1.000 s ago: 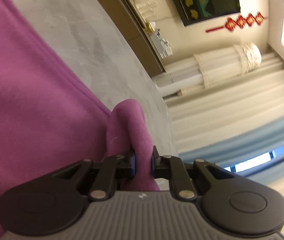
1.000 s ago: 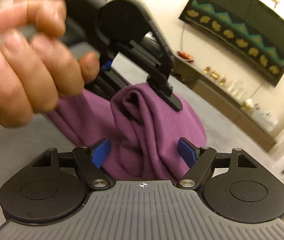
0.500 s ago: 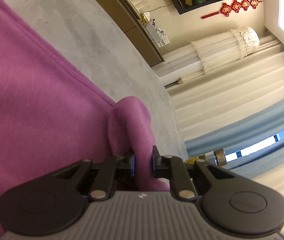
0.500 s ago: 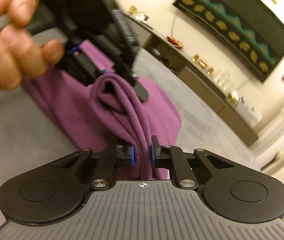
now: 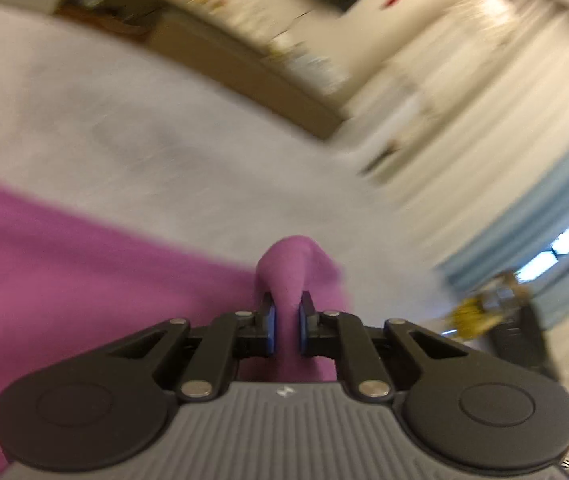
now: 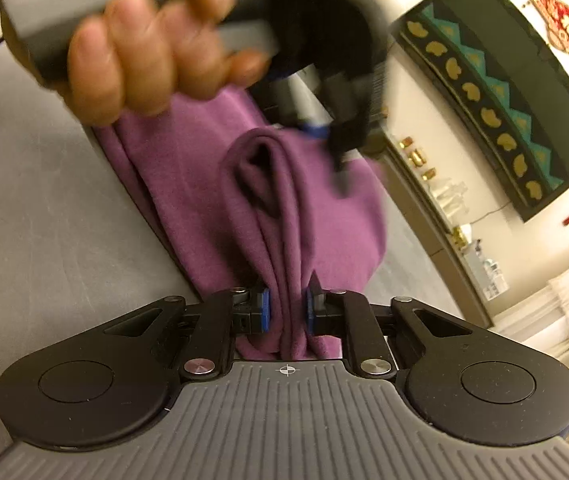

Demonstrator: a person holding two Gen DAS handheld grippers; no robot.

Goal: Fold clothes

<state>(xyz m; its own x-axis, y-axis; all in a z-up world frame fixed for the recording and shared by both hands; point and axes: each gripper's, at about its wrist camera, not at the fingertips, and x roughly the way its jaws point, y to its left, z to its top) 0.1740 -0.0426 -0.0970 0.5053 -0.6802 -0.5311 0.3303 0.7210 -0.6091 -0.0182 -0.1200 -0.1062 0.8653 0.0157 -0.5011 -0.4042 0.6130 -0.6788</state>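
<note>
A purple garment (image 6: 188,184) lies on a pale grey table (image 6: 44,240), and everything here is placed relative to that garment.

Far left of the garment, in the right wrist view, a bare stretch of table runs to the edge of the picture. Above the garment's left part, a person's hand (image 6: 140,60) grips the grey handle of the left gripper (image 6: 338,148), which reaches down to the cloth and is blurred. In its own view the left gripper (image 5: 284,322) has its blue pads (image 5: 270,322) narrow, easing closer on a rounded bunch of the fabric that rises between them. In that view the rest of the garment spreads flat to the left.

At the garment's near edge, the right gripper (image 6: 286,312) has its pads narrow too, now easing apart slightly, with a gathered rope of several layers still pinched between them. To the right of the garment stands a low sideboard with small ornaments, under a dark wall panel.

The fold looks to be partly made: layers already lie doubled along the garment's left edge, while the lifted portion is not yet laid down and smoothed. The fabric appears soft, thick and fleece-like, draping in heavy rounded folds.
</note>
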